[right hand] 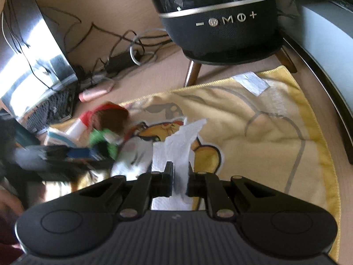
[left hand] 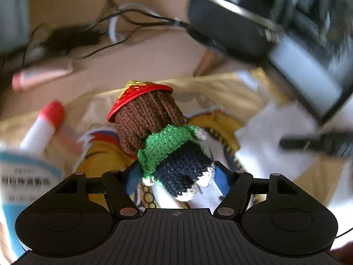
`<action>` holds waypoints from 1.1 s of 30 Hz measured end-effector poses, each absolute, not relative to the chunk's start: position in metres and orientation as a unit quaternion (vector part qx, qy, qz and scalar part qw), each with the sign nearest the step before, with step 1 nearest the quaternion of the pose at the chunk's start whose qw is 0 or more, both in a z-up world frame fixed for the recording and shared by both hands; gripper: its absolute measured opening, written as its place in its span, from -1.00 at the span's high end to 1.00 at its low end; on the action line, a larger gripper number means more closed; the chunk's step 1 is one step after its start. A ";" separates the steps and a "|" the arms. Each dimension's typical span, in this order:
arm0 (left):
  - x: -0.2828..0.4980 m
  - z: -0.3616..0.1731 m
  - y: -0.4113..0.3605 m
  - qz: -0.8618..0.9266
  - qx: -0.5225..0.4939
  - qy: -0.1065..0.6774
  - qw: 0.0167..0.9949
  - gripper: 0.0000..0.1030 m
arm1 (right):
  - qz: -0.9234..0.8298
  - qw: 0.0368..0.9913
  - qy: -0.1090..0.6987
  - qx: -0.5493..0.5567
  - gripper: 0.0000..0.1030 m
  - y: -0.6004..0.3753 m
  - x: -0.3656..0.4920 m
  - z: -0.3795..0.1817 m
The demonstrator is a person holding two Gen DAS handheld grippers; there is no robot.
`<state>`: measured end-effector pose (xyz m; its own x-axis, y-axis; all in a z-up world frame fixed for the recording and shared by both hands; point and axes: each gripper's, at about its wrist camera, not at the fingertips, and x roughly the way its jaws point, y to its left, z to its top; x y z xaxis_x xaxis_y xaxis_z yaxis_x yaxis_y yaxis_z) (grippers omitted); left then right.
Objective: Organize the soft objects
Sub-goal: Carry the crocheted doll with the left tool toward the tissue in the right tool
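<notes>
A crocheted doll (left hand: 154, 128) with a brown body, green collar, black end and red hat sticks out from my left gripper (left hand: 178, 178), which is shut on its black end between blue pads. The right wrist view shows the doll (right hand: 110, 119) blurred at the left, over a yellow cartoon towel (right hand: 264, 137). My right gripper (right hand: 179, 176) is shut on a crumpled white paper tissue (right hand: 183, 141) that rises from between its fingers above the towel. The towel (left hand: 238, 92) also lies under the doll in the left wrist view.
A black round speaker (right hand: 220, 22) on wooden legs stands behind the towel. Tangled cables (right hand: 123, 50), a pink tube (right hand: 94, 93) and a keyboard (right hand: 53, 110) lie at the left. A white tube with a red cap (left hand: 44, 123) rests on the towel's left part.
</notes>
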<state>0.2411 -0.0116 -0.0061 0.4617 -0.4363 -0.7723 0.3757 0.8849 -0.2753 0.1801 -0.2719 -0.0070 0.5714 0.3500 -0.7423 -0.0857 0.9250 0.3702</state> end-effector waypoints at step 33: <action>0.230 0.012 0.035 -0.175 0.082 0.414 0.890 -0.12 | 0.295 0.841 0.449 0.068 0.81 -0.112 0.266 0.017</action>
